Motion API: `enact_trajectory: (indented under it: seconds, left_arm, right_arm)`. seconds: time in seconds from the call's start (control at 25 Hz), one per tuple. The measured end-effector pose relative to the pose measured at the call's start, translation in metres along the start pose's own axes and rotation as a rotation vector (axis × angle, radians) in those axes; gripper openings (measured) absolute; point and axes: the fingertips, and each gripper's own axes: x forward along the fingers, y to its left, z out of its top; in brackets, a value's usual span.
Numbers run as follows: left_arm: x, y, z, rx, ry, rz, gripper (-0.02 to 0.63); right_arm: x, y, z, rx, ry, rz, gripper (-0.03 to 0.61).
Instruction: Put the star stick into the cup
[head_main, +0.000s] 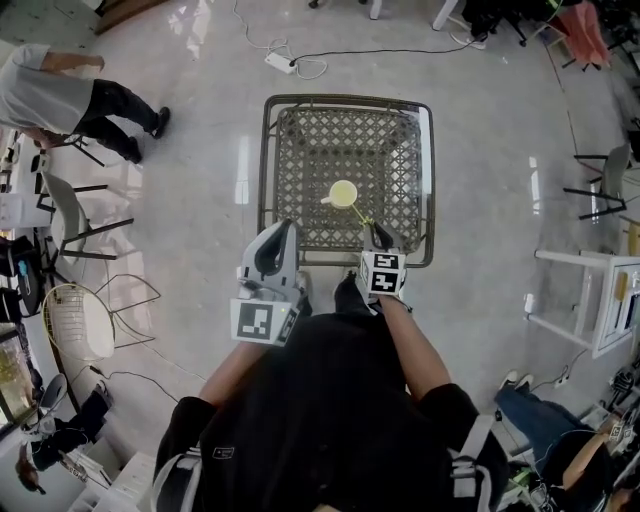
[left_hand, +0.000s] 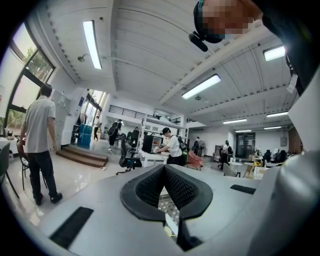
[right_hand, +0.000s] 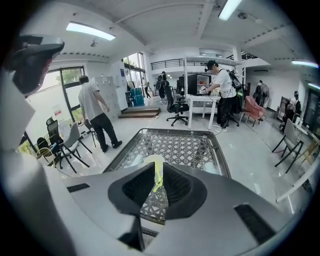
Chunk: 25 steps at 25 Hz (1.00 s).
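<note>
Right gripper view: my right tongs (right_hand: 156, 169) are pinched on the yellow-green star stick (right_hand: 158, 179) — its tip reaches toward the pale cup (right_hand: 152, 161), which stands upright just beyond on the mesh desk (right_hand: 195, 145). My left tongs (left_hand: 164, 170) — drawn together, empty — hang at the desk's near edge.
</note>
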Motion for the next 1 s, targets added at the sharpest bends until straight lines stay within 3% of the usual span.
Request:
enact_trajectory:
  seconds: [0.28,0.64,1.0]
  left_arm:
    - [-0.003,-0.006,0.003,-0.010,-0.005,-0.024,0.015]
    - [-0.012,-0.010,0.006,-0.017,-0.012,-0.036,0.015]
    - [-0.012,-0.015,0.006,-0.024,-0.017,-0.044,0.015]
  right_arm:
    - [-0.029,0.004,0.023,0.042,-0.075,0.009,0.032]
    - [-0.092,0.014,0.082,0.092,-0.271,0.029,0.030]
    - [-0.144,0.019,0.115,0.103,-0.391,0.040,0.020]
